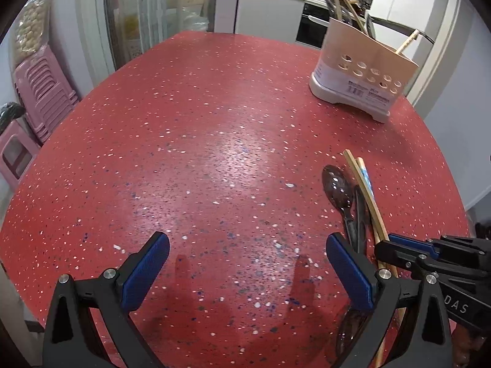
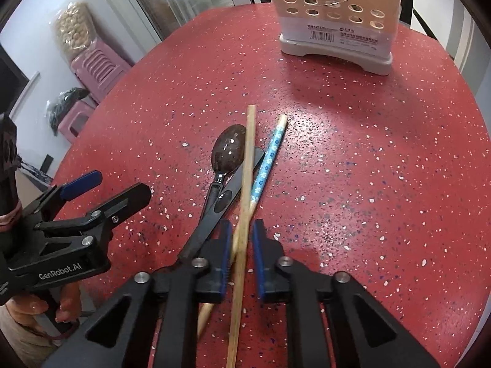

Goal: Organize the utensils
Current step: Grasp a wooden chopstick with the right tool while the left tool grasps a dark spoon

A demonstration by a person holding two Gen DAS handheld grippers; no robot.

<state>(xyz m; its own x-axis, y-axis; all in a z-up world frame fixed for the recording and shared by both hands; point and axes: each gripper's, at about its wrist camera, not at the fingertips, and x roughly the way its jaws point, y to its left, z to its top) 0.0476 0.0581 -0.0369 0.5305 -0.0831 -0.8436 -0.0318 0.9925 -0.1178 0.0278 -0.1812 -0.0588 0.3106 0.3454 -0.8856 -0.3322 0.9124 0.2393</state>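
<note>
bench [image 2: 368, 184]: red, white-speckled | utensil holder [image 2: 337, 24] stood at far edge | spoon [image 2: 228, 150], dark utensil [image 2: 227, 193], two chopsticks [image 2: 248, 159] laid together near front

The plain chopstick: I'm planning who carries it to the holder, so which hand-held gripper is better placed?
Right. The right hand-held gripper is closed around the plain chopstick, with the utensil holder ahead of it. The left hand-held gripper stands open over bare red table, holding nothing.
</note>
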